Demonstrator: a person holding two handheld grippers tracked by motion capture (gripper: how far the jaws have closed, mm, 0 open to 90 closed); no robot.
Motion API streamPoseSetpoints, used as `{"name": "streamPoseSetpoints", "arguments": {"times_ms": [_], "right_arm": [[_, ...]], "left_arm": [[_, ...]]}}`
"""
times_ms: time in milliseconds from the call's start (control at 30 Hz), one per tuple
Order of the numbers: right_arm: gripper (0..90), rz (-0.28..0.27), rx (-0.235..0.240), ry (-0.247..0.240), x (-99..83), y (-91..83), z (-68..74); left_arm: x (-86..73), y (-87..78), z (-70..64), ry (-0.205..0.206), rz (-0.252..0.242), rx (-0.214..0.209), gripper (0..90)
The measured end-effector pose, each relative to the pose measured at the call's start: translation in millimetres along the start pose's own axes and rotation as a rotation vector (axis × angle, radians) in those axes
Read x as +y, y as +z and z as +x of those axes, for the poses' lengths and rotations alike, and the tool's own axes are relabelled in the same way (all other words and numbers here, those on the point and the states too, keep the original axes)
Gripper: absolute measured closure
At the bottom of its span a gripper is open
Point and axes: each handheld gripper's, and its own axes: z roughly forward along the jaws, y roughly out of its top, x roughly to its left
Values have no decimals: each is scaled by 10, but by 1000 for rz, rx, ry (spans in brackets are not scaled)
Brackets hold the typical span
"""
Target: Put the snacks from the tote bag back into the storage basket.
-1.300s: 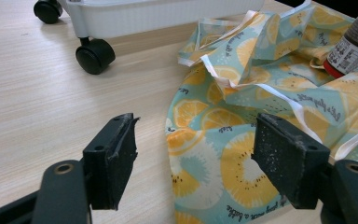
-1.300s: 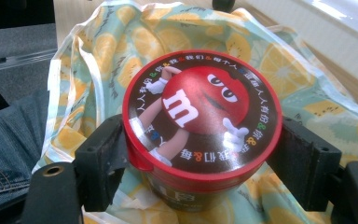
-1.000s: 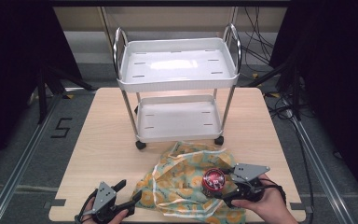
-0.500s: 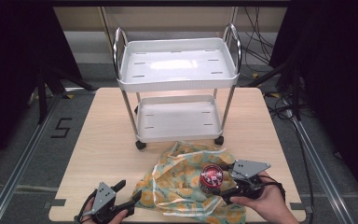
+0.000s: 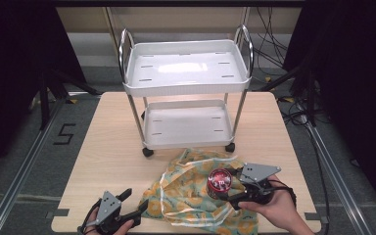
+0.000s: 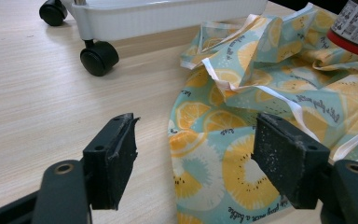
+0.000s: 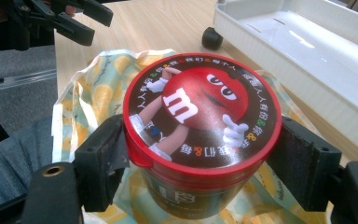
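A candy tub (image 5: pixel 219 180) with a red lid (image 7: pixel 200 109) is held upright just above a crumpled lemon-print cloth bag (image 5: pixel 191 193) at the table's front. My right gripper (image 5: pixel 221 192) is shut on the tub, one jaw on each side below the lid (image 7: pixel 200 154). My left gripper (image 5: pixel 136 199) stands open at the bag's left edge, low over the table. In the left gripper view (image 6: pixel 196 163) the cloth (image 6: pixel 242 121) lies under and between the jaws, with nothing gripped. The tub's label (image 6: pixel 356 23) shows at the top right there.
A white two-shelf cart (image 5: pixel 186 89) on black castors (image 6: pixel 99 57) stands on the wooden table (image 5: pixel 107 147) just behind the bag. Its lower tray (image 7: pixel 307 70) is close to the tub's right side. The left gripper (image 7: pixel 79 18) shows beyond the bag.
The right gripper has carried the tub slightly up and to the left over the bag. The left gripper has hardly moved.
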Motion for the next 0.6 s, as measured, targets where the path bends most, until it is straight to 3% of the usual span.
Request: {"name": "streamPoseSetpoints", "arguments": {"times_ms": [67,367,600], "right_arm": [[261,1,5,22,-1,8,15],[261,5,5,29,31,50,26],[261,2,19,3,79,93,23]], "left_arm": [[2,2,1,4,-1,-3,296],[5,-8,-5,1,6,7,296],[7,-6,-6,12,4,1,296]]}}
